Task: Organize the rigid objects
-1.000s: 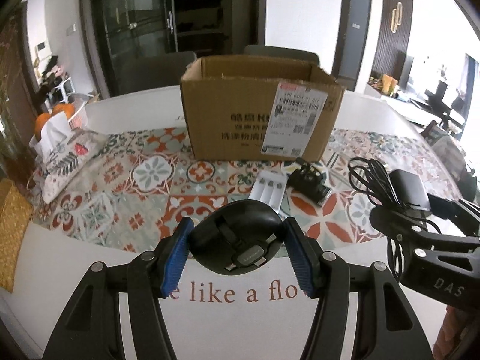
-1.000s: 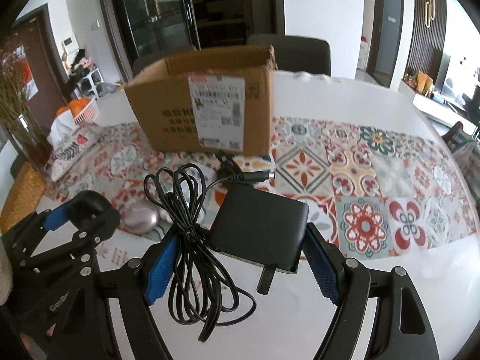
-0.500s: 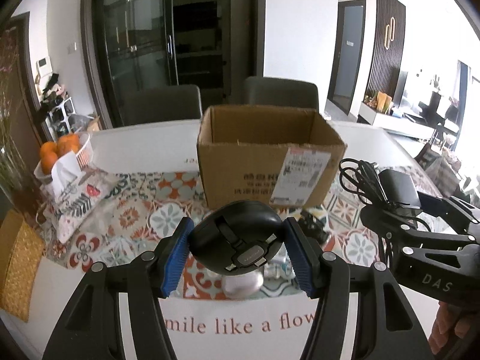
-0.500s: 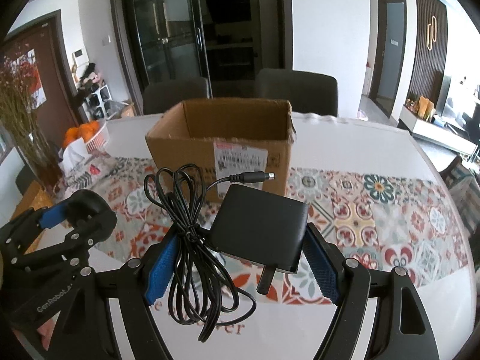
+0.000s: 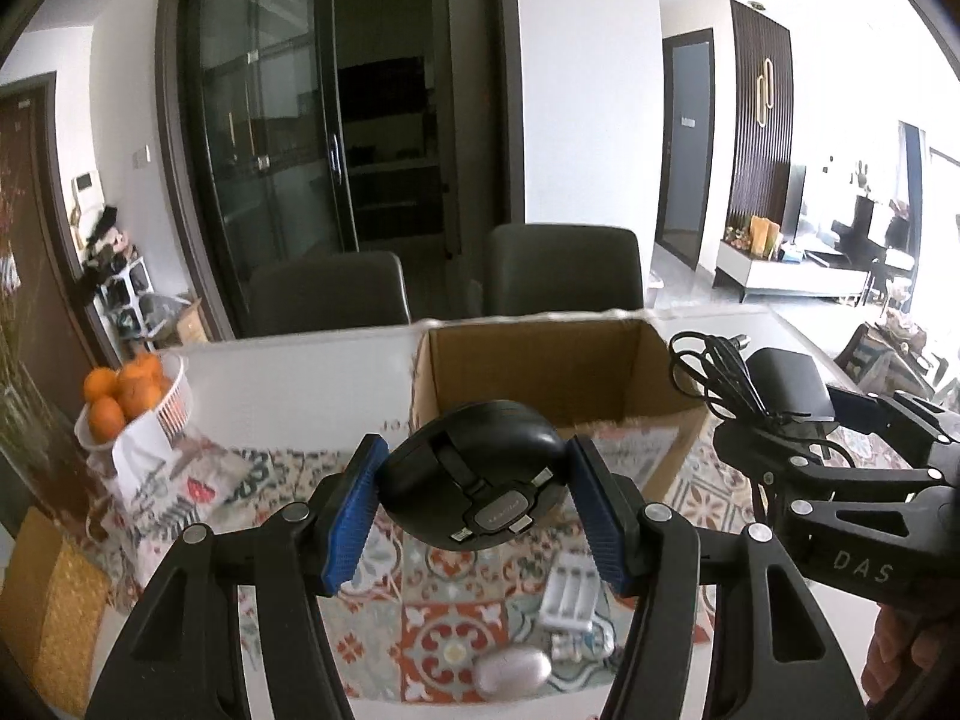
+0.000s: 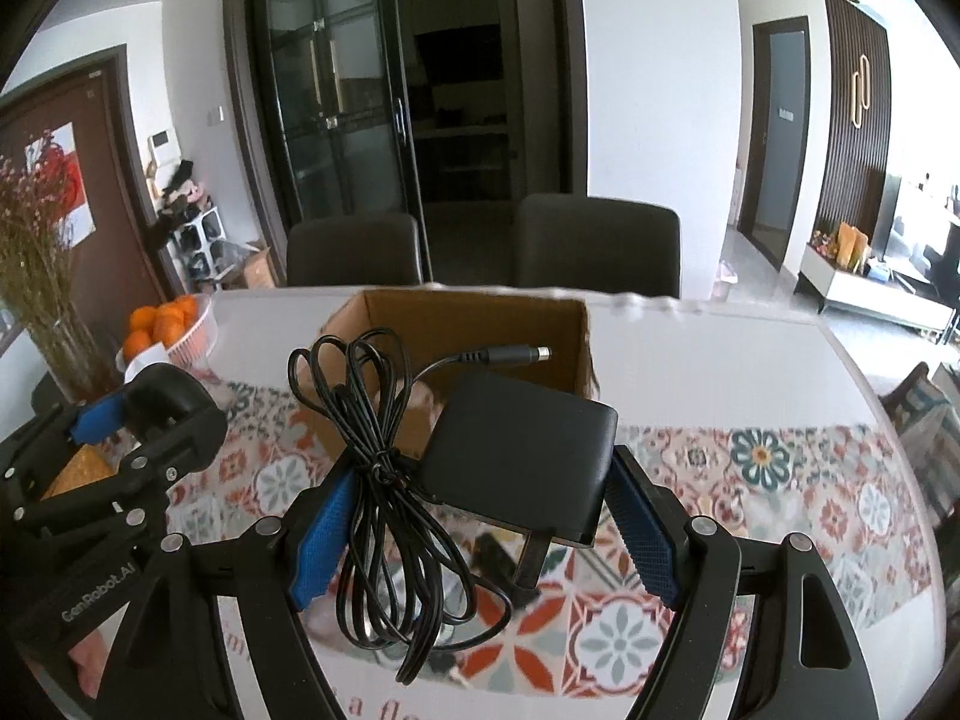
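My left gripper [image 5: 474, 507] is shut on a round black gadget [image 5: 477, 471] with a strap across its underside, held in the air in front of the open cardboard box [image 5: 540, 372]. My right gripper [image 6: 480, 531] is shut on a black power adapter [image 6: 522, 459] and its bundled cable [image 6: 375, 480], which hangs over the left pad. The same box [image 6: 474, 324] stands just beyond it, and its inside looks bare where it shows. Each gripper appears at the edge of the other's view: the right gripper [image 5: 840, 450] and the left gripper [image 6: 138, 420].
On the patterned table runner [image 5: 444, 618] below lie a white battery charger [image 5: 570, 594] and a silver oval object [image 5: 513, 672]. A basket of oranges [image 5: 135, 402] stands at the left, two dark chairs [image 5: 561, 270] behind the table.
Both grippers have risen with their loads and come nearer the box. Its open top now shows from above, and the items on the runner have dropped low in the views.
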Available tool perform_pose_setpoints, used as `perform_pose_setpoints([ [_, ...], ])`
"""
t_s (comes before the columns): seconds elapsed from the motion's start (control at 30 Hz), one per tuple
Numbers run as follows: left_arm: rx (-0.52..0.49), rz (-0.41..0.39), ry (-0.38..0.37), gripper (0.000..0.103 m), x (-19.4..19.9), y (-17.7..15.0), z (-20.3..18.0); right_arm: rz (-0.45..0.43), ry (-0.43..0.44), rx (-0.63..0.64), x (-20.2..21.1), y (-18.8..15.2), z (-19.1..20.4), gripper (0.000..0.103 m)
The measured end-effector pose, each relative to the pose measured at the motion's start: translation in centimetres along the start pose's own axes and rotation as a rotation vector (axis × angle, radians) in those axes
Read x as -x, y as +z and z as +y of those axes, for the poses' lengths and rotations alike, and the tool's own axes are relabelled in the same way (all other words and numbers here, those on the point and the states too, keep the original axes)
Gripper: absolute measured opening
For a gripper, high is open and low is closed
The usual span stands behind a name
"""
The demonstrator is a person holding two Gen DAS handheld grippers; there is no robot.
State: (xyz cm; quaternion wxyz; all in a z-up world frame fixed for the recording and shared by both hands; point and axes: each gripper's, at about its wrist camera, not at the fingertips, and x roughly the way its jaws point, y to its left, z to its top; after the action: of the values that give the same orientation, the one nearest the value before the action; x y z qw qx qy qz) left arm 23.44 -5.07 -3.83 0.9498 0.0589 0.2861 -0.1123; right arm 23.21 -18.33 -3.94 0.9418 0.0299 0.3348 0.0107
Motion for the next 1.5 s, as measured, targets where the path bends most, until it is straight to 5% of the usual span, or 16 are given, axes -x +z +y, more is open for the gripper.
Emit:
perform_pose_setpoints([
  [0.87,-0.106,0.016,-0.021,0.061,-7.5,7.4,-0.6,0.063,-0.004,-0.004,-7.7,7.4,-2.3,0.078],
  [1.5,-0.044,0.369,-0.071,0.061,-18.1,6.0,-0.6,0.231,-0.017,-0.021,-14.5,7.6,-3.6,0.078],
])
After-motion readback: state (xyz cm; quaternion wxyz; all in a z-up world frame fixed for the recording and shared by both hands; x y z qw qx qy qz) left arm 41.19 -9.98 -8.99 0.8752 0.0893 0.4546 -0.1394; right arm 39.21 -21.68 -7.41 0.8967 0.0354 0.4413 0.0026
